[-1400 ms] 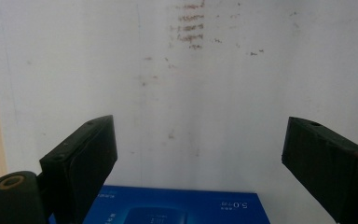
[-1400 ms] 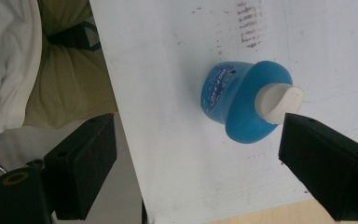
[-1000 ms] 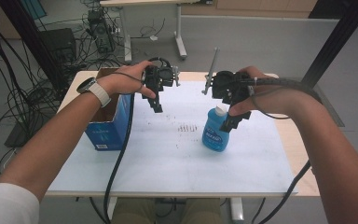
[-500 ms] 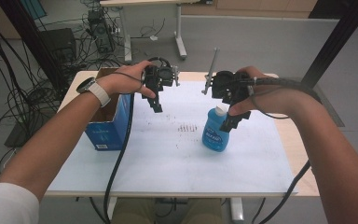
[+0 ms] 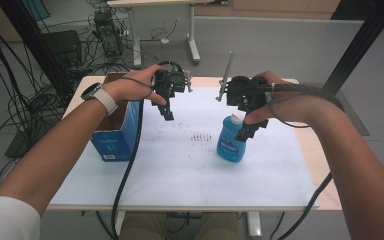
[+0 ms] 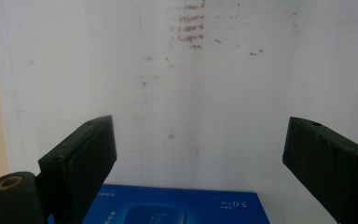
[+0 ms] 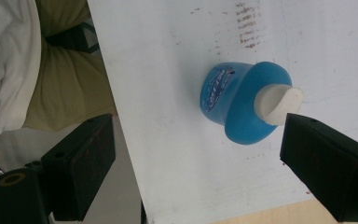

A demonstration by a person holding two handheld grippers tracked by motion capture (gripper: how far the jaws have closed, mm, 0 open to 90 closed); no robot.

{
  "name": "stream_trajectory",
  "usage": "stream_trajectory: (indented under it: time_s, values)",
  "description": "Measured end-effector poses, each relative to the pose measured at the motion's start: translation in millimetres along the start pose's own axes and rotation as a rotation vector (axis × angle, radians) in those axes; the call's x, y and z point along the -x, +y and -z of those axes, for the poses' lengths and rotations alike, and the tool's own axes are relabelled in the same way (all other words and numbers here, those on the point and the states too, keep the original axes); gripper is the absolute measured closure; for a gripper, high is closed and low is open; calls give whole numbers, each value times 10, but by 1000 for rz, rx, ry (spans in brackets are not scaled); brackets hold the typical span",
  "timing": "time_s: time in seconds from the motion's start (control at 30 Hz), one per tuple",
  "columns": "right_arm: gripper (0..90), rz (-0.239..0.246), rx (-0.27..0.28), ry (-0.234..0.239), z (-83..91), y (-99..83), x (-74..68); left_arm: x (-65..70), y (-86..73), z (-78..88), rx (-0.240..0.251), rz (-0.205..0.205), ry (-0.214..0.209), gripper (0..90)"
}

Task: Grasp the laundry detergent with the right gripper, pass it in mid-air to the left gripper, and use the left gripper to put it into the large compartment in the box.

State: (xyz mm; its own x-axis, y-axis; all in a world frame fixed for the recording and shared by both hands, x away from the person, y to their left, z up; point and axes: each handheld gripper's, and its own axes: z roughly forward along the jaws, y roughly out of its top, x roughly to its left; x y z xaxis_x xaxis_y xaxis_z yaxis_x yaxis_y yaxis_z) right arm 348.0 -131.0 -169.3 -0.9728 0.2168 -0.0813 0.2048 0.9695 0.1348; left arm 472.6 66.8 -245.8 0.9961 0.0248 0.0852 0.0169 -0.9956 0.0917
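Jaws spread wide and empty on both grippers, the right gripper (image 5: 248, 131) (just above the bottle's white cap) should drop squarely around the blue bottle (image 5: 231, 142) at centre-right of the high view before closing.

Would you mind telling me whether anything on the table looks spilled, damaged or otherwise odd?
Only the white mat: reddish-brown smudges mark it in short rows left of the upright blue bottle. They look like stains, not fresh liquid. The blue box looks fine.

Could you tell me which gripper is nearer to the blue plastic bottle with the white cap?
Right. The right gripper hovers open just above the blue plastic bottle; the left gripper hangs well aside, by the blue cardboard box.
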Motion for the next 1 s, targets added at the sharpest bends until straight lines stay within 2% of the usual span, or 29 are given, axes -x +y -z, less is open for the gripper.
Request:
stream_trajectory:
  time_s: [0.47, 0.73, 1.0]
  values:
    - [85, -15, 12, -15, -17, -36, 11, 1, 8, -8, 2, 2, 2, 100]
    - [71, -78, 40, -38, -73, -140, 47, 5, 21, -14, 2, 2, 3, 101]
    - [67, -112, 59, -58, -99, -209, 79, 9, 29, -19, 2, 0, 4, 101]
